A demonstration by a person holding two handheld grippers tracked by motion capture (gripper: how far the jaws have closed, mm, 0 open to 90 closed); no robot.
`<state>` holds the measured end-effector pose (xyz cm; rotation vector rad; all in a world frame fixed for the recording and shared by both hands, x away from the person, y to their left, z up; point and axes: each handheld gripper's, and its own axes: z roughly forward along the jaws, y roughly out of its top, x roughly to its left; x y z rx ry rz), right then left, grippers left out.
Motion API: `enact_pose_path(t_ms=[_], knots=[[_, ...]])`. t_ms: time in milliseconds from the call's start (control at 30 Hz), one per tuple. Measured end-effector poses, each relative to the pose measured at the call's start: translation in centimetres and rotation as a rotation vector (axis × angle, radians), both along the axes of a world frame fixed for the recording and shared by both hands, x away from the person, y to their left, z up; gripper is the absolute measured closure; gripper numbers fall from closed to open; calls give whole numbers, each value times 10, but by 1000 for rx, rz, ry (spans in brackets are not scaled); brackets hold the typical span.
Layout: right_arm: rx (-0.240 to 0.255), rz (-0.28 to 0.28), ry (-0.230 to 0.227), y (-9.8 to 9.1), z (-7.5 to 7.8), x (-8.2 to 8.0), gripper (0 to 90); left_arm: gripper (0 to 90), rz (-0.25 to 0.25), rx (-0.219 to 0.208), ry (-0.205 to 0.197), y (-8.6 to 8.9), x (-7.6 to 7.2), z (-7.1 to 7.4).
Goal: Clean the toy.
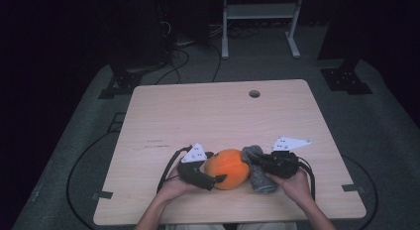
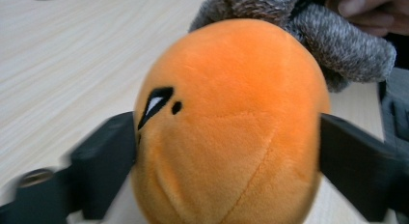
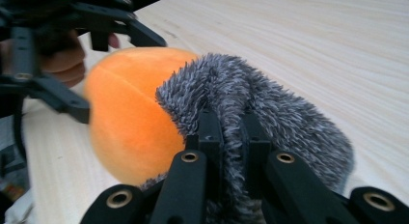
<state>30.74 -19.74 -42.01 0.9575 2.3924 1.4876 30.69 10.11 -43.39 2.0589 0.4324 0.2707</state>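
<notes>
Left hand-held gripper (image 1: 216, 179): you've got it low at the near edge, pointing right, its jaws standing apart on either side of the plush.
Its jaws: in the left gripper view they flank the orange body left and right, right up against the fabric; whether the pads press or only brush it you cannot tell from here.
Right hand-held gripper (image 1: 255, 166): you hold it on the right, pointing left at the other one, jaws drawn together and clamped on the sock.
Its grip: in the right gripper view the two black jaws [no gap to speak of] pinch a fold of grey fuzz between them.
Plush (image 1: 227, 169): round, orange, sitting on the tabletop at the near middle, between your two hands; a small black-and-white eye mark shows on it in the left gripper view.
Sock (image 1: 257, 168): grey and fuzzy, touching the plush's right side, curling from its far right shoulder down toward the near edge.
Sock against plush: in the right gripper view the grey pile laps over the orange surface.
Tabletop (image 1: 208, 116): pale wood, with a small round hole (image 1: 254, 93) at the far side, well apart from the work.
Your hands: both rest near the close edge, forearms coming in from below.
</notes>
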Motion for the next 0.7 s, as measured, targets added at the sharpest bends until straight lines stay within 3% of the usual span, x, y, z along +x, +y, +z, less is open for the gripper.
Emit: enact_pose_path(t_ms=[33,67,133,167,200,267,300,367,400,433,467,500,533,600,633,667,700], knots=[[17,17,-17,0,4,-2,821,315,18,25,-135,-2,-10,6],[37,20,-32,0,7,-3,821,342,25,24,-187,-4,-14,8],[98,49,-57,1,14,-5,821,374,23,80,-287,-10,-20,11],[83,37,-89,4,17,-7,820,374,0,92,-295,-12,-21,10],[83,37,-89,4,17,-7,820,370,0,92,-295,-12,-21,10],[28,22,-112,10,15,-6,820,330,-23,86,-284,-11,-21,7],[-7,19,-101,12,10,-5,820,270,-7,45,-226,-9,-18,7],[-11,20,-50,12,-2,-2,820,156,35,-23,-103,-4,-9,7],[-11,20,-50,12,-2,-2,820,113,35,-23,-103,-4,-9,7],[-9,24,-33,13,-5,-3,821,113,53,-41,-37,-2,-5,7],[4,57,-13,14,-4,-6,821,84,66,-43,56,0,1,4],[11,80,-7,15,-3,-8,820,93,60,-41,54,1,1,4],[27,92,-4,15,-1,-9,820,156,60,-44,11,2,-2,3],[115,132,4,14,5,-8,820,291,51,-11,-48,1,-6,5],[108,120,-22,15,9,-9,820,323,37,11,-81,0,-8,5],[83,104,-53,16,12,-10,820,342,37,11,-81,0,-8,5],[68,97,-62,16,13,-9,820,352,2,30,-113,-1,-11,5]])
